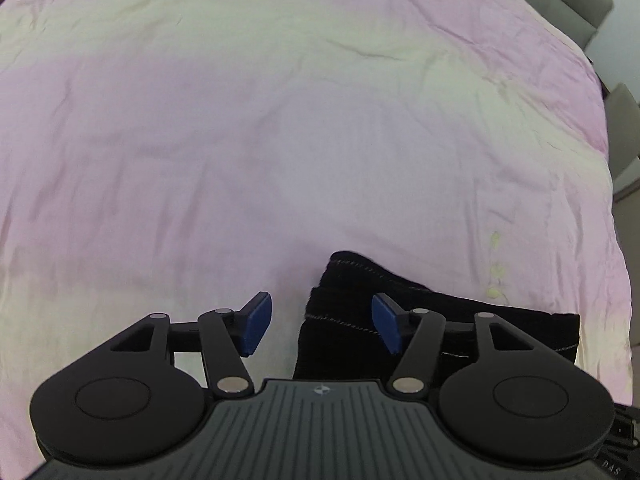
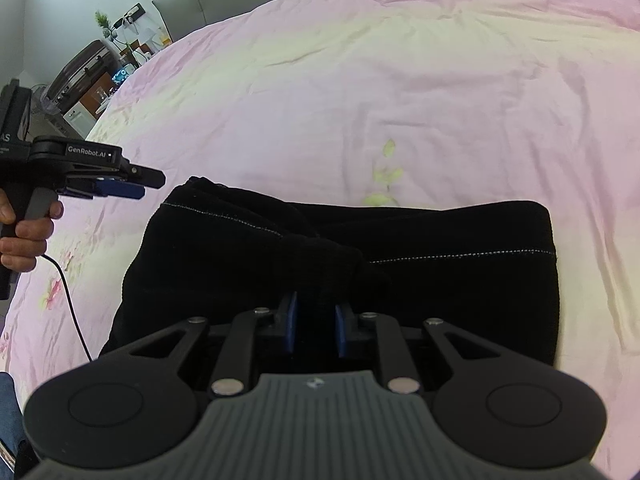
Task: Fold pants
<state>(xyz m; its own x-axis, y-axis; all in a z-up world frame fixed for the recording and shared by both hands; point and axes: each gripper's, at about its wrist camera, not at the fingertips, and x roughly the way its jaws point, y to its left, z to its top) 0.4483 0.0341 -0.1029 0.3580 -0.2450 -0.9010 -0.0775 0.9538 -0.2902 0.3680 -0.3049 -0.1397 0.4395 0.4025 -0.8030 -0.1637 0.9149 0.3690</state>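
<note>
the right claw (image 2: 316, 328) points steeply down, clamped on a bunch of the black pants (image 2: 440, 248). the left claw (image 1: 322, 326) hangs empty, jaws wide (over the pants' edge), on a pink bed (image 1: 280, 120).

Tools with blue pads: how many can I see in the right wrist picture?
2. The right tool is at the bottom, pinching the black pants. The left tool is at the left edge, over the pink bedsheet.

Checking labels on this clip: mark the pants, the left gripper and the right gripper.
pants (image 2: 440, 236): right wrist view, folded top layer.
left gripper (image 1: 322, 326): left wrist view, between open pads.
right gripper (image 2: 316, 320): right wrist view, between pads pinching cloth.
</note>
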